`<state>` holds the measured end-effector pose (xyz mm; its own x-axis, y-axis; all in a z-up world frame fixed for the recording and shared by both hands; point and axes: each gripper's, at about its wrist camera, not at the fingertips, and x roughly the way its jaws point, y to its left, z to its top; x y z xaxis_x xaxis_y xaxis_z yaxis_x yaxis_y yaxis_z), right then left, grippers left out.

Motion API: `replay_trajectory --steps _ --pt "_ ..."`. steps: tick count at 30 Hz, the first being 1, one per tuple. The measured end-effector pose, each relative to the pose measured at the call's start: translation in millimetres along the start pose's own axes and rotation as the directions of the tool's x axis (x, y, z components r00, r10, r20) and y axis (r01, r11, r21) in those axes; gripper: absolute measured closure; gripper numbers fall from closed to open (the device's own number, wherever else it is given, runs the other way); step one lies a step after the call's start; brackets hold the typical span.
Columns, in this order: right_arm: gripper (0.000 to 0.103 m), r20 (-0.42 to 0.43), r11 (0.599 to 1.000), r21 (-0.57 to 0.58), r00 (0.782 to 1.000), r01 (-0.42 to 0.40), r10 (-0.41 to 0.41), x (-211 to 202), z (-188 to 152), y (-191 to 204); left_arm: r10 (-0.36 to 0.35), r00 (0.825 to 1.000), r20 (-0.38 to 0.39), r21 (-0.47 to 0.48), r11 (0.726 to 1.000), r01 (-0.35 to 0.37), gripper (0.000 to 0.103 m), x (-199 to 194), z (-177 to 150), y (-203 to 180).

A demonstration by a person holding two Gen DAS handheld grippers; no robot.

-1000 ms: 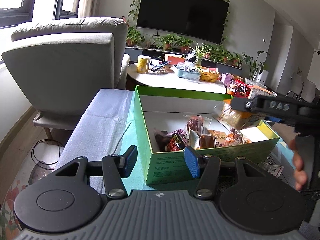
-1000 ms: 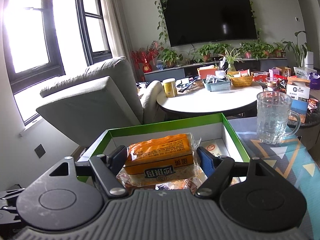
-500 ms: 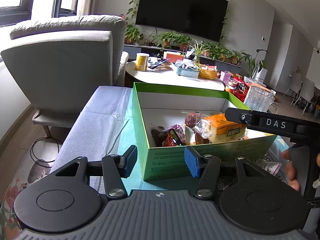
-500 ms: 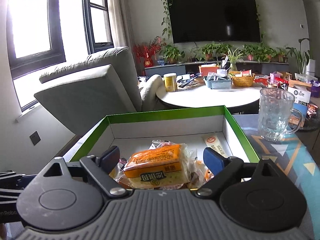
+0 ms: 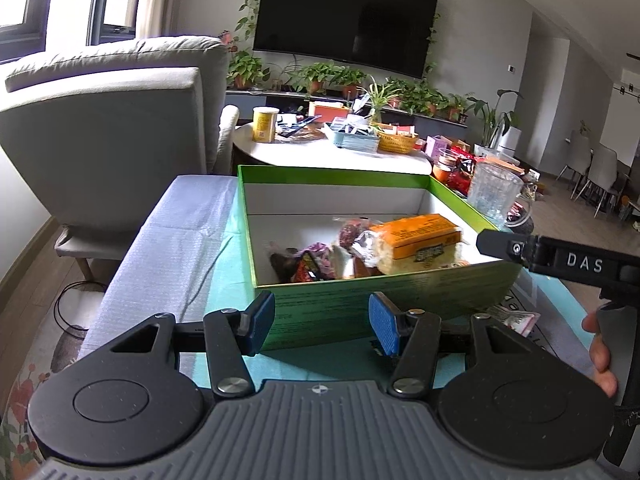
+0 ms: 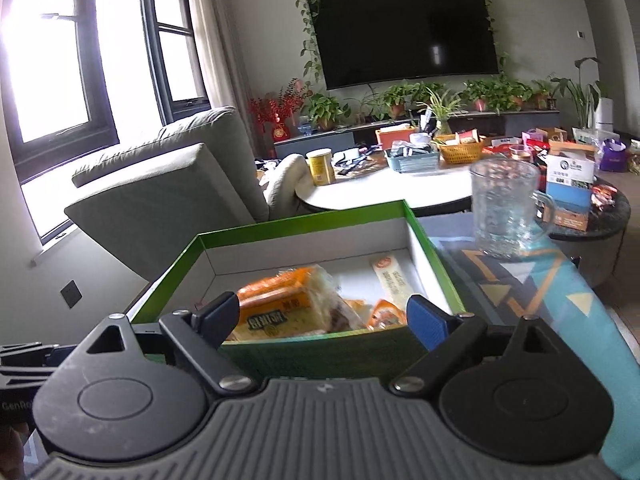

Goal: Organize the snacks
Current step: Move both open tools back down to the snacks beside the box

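Inside the green box (image 6: 304,350), the orange snack pack (image 6: 280,304) lies free, ahead of the right tool (image 6: 322,316), its length crosswise. Both tools stand spread and empty; the left tool (image 5: 322,318) waits outside the near wall.

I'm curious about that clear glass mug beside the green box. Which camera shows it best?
The right wrist view: the clear glass mug stands whole and unobstructed, handle visible, just past the green cardboard box. In the left wrist view the mug is smaller, near the frame's right side, its lower part hidden behind the box's rim.
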<state>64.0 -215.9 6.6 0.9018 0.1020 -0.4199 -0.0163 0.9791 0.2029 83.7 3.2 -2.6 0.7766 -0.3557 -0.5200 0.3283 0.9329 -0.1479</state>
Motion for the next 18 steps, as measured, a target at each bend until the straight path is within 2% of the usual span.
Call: replay_trajectory --steps 8,18 --pt "0.055 -0.023 0.999 0.048 0.999 0.027 -0.026 -10 -10 -20 -0.029 1.0 -0.007 0.038 0.999 0.029 0.053 -1 -1 -17" --pt "0.055 -0.08 0.992 0.098 0.994 0.08 -0.072 -15 -24 -45 -0.062 0.997 -0.052 0.072 0.995 0.066 0.053 10 -6 -37"
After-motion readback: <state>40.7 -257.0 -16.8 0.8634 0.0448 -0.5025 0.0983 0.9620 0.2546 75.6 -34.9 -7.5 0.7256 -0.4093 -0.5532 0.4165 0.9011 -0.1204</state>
